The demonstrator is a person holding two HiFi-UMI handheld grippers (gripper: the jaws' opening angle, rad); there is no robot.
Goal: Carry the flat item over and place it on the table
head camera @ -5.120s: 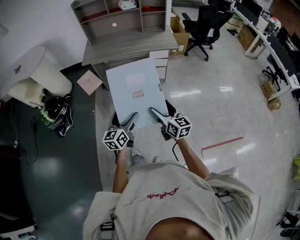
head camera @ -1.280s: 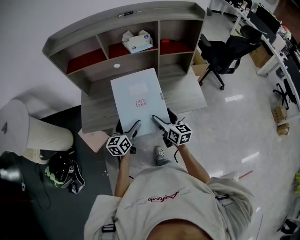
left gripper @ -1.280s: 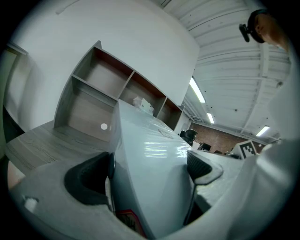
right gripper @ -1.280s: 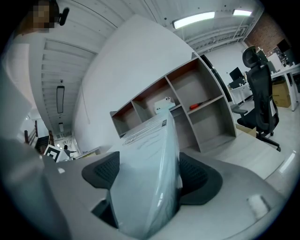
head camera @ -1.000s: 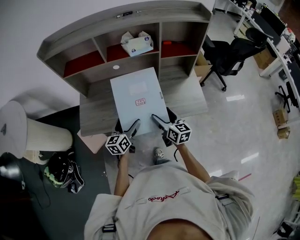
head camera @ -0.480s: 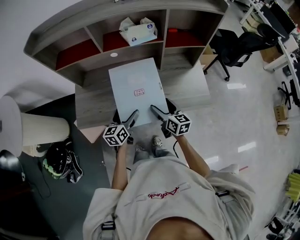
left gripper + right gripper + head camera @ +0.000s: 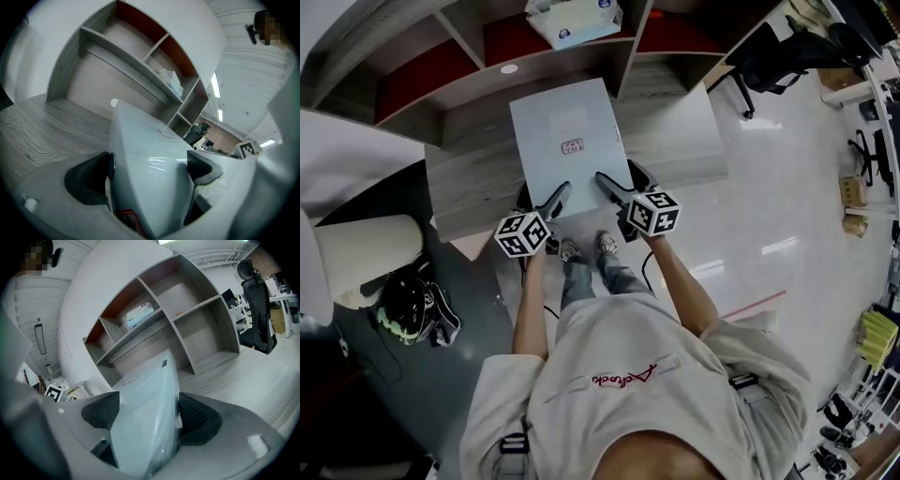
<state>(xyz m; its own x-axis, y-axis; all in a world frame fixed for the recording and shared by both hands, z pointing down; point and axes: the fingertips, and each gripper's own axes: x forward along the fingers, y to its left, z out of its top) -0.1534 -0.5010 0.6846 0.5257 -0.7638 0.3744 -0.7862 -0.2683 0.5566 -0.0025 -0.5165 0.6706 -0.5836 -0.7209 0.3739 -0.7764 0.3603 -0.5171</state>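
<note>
While a black helmet with green trim (image 7: pixel 405 307) lies on the dark floor at far left, below a cream cylindrical bin (image 7: pixel 358 248), the left gripper (image 7: pixel 546 193) is clenched on the near left edge of the pale blue-grey flat rectangular folder (image 7: pixel 564 141). In the left gripper view its dark pads (image 7: pixel 91 177) press the folder from both sides. The folder bears a small red label and lies lengthwise over the grey wood-grain table (image 7: pixel 459 183), its far end towards the grey shelving unit with red back panels (image 7: pixel 422 89). Whether it rests on the tabletop or hangs just above it cannot be told. A white and blue tissue box (image 7: pixel 574 19) sits in a shelf compartment beyond it. The right gripper (image 7: pixel 619 178) grips the folder's near right edge, jaws closed tight against both faces. Further right, a black office chair (image 7: pixel 778 52) stands on the glossy pale floor.
</note>
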